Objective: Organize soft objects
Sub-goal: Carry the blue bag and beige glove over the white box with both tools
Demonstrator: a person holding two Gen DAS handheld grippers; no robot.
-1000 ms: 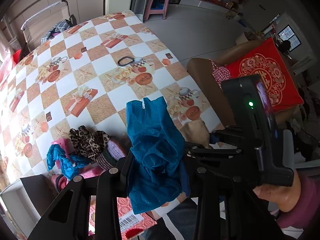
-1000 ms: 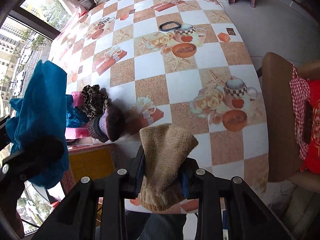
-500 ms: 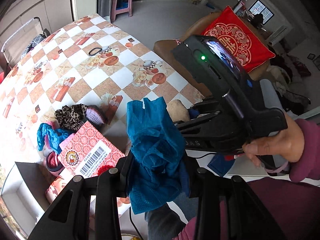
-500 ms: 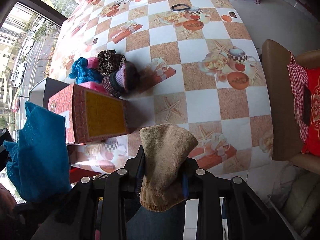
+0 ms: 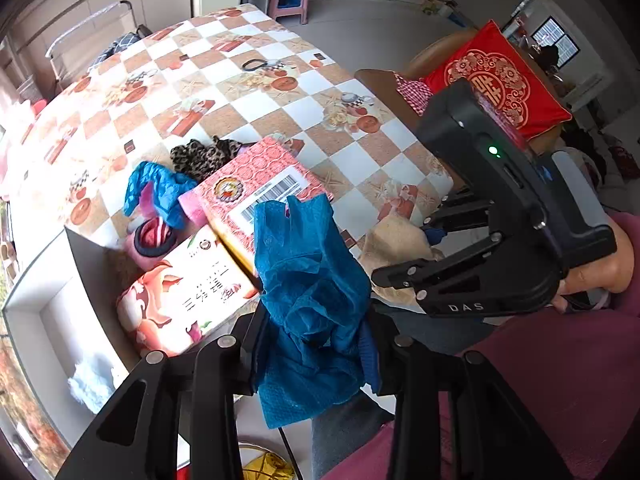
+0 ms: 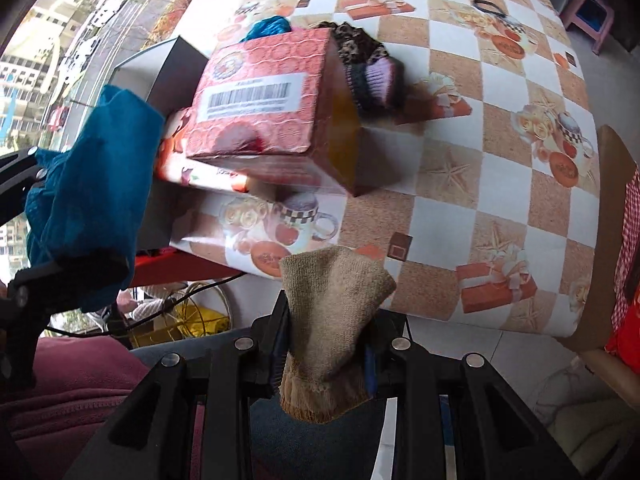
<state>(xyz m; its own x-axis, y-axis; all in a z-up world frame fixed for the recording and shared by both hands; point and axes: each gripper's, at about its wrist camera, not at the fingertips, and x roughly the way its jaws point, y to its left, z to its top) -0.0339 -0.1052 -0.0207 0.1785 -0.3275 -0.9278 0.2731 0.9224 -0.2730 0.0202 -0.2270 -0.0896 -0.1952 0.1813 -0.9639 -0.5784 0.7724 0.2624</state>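
My left gripper (image 5: 310,344) is shut on a crumpled teal cloth (image 5: 308,292), held up over the table's near edge; the same teal cloth (image 6: 84,184) hangs at the left in the right wrist view. My right gripper (image 6: 326,360) is shut on a folded beige knit cloth (image 6: 330,320), also seen as the beige cloth (image 5: 394,240) beside the left one. On the table lie a leopard-print cloth (image 5: 204,156), a blue cloth (image 5: 156,190), a pink piece with a dark band (image 5: 152,236) and a purple-striped knit (image 6: 372,80).
A red patterned box with a barcode label (image 5: 256,188) rests on a flowered box (image 5: 184,292) near the checked tablecloth (image 5: 248,108) front edge. A grey open bin (image 5: 36,320) stands left. A chair with a red cushion (image 5: 504,80) stands right. A black hair band (image 5: 254,65) lies farther back.
Both grippers have drawn back toward the person with their cloths still gripped. The table and pile look farther off, and the boxes and the grey bin have come into view.
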